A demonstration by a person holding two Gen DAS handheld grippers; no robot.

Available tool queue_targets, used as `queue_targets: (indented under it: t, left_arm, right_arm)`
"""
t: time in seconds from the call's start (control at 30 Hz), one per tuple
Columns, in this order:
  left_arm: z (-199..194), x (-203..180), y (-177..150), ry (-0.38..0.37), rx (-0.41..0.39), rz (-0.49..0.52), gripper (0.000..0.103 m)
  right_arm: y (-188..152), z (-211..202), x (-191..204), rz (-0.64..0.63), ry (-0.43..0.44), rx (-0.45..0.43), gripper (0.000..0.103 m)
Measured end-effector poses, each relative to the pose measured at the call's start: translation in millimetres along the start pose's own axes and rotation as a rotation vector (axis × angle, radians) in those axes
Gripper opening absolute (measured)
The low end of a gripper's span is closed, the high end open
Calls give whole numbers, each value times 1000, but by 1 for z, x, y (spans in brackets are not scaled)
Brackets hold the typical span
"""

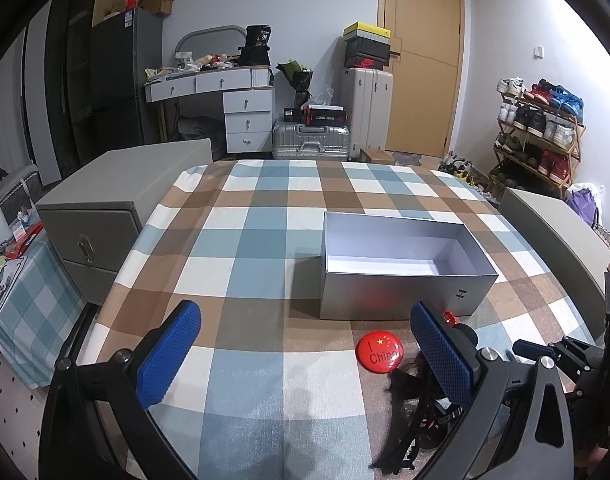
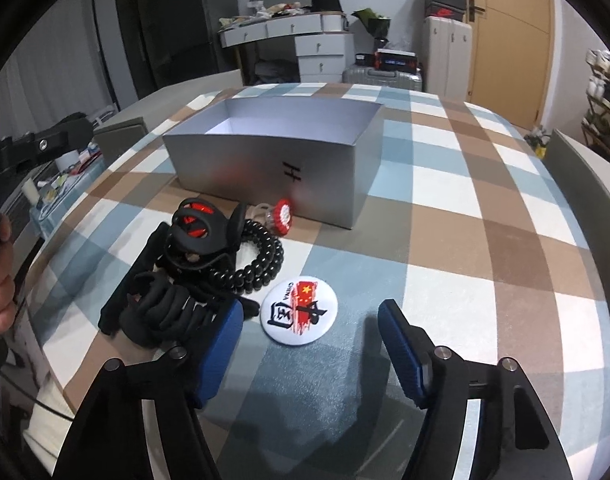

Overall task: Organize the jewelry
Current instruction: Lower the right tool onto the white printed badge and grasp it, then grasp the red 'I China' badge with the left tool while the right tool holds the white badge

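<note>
While spread above the table [image 2: 485, 208], hovered: right tongs [image 2: 309, 352] just behind white badge [image 2: 300, 311]; left tongs [image 1: 305, 356] likewise spread, beside red badge [image 1: 380, 350].

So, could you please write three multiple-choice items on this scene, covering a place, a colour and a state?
1. Where is the white badge?
A. inside the silver box
B. on the checked cloth, before the box
C. on the shoe rack

2. What colour are the bracelet beads?
A. black
B. gold
C. green

3. What is the right claw doing?
A. gripping the badge
B. shut on the bracelet
C. open, holding nothing

Answers: B, it lies flat before the silver box; A, glossy black; C, both pads apart over the cloth.
</note>
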State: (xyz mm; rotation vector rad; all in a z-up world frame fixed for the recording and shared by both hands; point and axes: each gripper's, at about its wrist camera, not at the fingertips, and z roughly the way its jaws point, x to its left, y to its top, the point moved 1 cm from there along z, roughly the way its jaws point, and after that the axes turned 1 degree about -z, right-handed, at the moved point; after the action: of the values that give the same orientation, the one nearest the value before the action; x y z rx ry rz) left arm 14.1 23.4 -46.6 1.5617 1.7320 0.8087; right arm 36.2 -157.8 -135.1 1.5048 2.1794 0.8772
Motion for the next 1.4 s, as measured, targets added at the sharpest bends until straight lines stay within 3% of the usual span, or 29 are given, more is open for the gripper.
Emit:
queue_targets:
  t: [0.2,0.33,0.6,0.97,1.13,1.4]
  left_arm:
    - [2,1,1,-3,7,-8,102]
    - [3,2,1,0,1,-3,102]
    - [10,11,0,16,25,-10,102]
    - [57,6,-14,-76,267,50,102]
    - [65,-8,-18,-109,308,148,102]
    - [83,-26,-21,-160,406,203,102]
  right_arm:
    - [1,8,13,-74,-36,33,59]
    - [0,6,18,-99,-40,19,41]
    - [0,2,11,-64,-36,-6,41]
    - [-4,-12,-9,50,13,-52,41]
    - [-4,-19,-11,56,19,-82,41]
    - [-3,-24,-12,50,25,-110,41]
